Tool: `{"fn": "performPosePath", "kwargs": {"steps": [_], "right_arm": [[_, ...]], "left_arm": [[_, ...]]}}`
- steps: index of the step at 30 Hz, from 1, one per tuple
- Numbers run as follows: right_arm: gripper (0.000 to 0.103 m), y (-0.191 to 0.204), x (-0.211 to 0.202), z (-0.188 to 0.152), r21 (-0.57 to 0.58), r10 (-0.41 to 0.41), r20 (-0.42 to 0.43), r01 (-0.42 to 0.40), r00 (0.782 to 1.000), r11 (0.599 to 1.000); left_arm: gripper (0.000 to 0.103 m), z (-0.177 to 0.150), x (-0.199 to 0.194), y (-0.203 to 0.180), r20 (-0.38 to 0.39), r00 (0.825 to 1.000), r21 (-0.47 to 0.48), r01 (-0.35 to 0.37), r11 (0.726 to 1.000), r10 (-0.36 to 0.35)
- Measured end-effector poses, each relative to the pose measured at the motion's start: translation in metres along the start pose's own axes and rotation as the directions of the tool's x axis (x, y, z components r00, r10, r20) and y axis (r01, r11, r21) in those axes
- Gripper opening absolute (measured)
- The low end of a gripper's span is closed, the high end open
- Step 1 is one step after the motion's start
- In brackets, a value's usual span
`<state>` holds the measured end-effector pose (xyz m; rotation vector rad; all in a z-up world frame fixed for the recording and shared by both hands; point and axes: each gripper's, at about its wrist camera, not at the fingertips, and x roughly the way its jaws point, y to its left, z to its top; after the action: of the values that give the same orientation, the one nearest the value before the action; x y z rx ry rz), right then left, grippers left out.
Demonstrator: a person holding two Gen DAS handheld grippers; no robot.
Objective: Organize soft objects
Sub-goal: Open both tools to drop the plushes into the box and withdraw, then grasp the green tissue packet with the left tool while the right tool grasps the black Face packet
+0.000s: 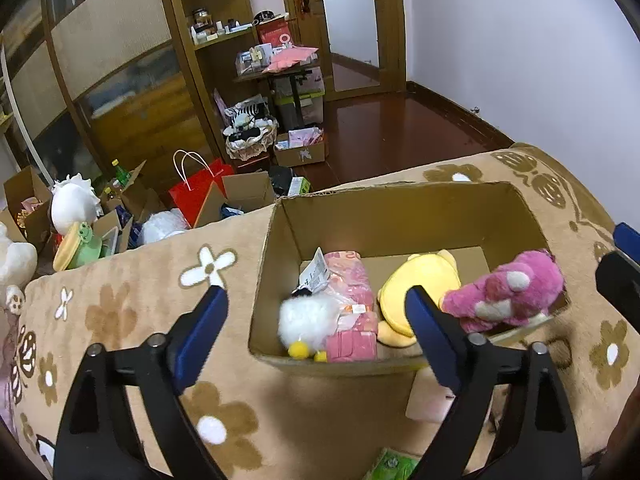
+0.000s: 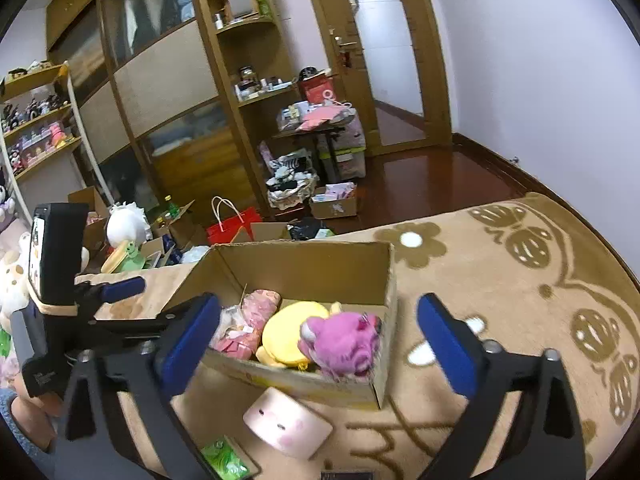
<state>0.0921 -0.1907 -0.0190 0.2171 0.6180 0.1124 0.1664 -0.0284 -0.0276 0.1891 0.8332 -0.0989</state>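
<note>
An open cardboard box (image 1: 400, 208) (image 2: 312, 260) stands on a beige flowered blanket. Inside lie a white fluffy toy (image 1: 308, 320), a pink wrapped pack (image 1: 352, 304) (image 2: 248, 324), a yellow plush (image 1: 416, 292) (image 2: 292, 328) and a magenta plush bear (image 1: 508, 288) (image 2: 344, 340) at the box's near right corner. My left gripper (image 1: 316, 320) is open and empty above the box's near wall. My right gripper (image 2: 320, 336) is open and empty, just in front of the box. A pale pink pillow toy (image 2: 288, 420) and a green packet (image 2: 226, 460) (image 1: 390, 465) lie on the blanket before the box.
The blanket (image 2: 500, 280) spreads right of the box. Beyond its far edge the floor holds cardboard boxes, a red paper bag (image 1: 200, 188), a white plush (image 1: 74, 204) and a green frog toy (image 1: 86, 240). Wardrobe, shelves and a door stand behind. The left gripper's body (image 2: 60, 256) is at left.
</note>
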Motion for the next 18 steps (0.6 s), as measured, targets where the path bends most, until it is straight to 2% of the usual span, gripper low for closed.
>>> {"fn": "performPosePath", "kwargs": {"steps": [3, 5, 8, 12, 18], "right_arm": [[0.103, -0.001, -0.011, -0.004, 0.008, -0.010, -0.011, 0.010, 1.000, 1.000], [0.103, -0.002, -0.019, -0.008, 0.017, -0.021, -0.021, 0.021, 1.000, 1.000], [0.103, -0.003, -0.027, -0.014, 0.027, -0.045, -0.042, 0.047, 0.998, 0.999], [0.103, -0.002, -0.034, -0.024, 0.024, -0.091, -0.090, 0.094, 0.992, 0.995], [0.103, 0.003, -0.040, -0.043, 0.012, -0.117, -0.167, 0.120, 0.979, 0.993]], "left_arm": [[0.095, -0.005, -0.012, 0.001, -0.009, 1.000, 0.010, 0.009, 1.000, -0.009], [0.100, -0.011, -0.020, 0.002, -0.020, 1.000, 0.007, 0.007, 1.000, -0.007], [0.101, -0.020, -0.030, 0.003, -0.031, 1.000, 0.006, 0.001, 1.000, -0.001], [0.101, -0.034, -0.039, -0.003, -0.071, 0.997, 0.054, -0.007, 0.998, 0.010], [0.101, -0.054, -0.046, -0.009, -0.144, 0.989, 0.072, 0.025, 0.997, -0.014]]}}
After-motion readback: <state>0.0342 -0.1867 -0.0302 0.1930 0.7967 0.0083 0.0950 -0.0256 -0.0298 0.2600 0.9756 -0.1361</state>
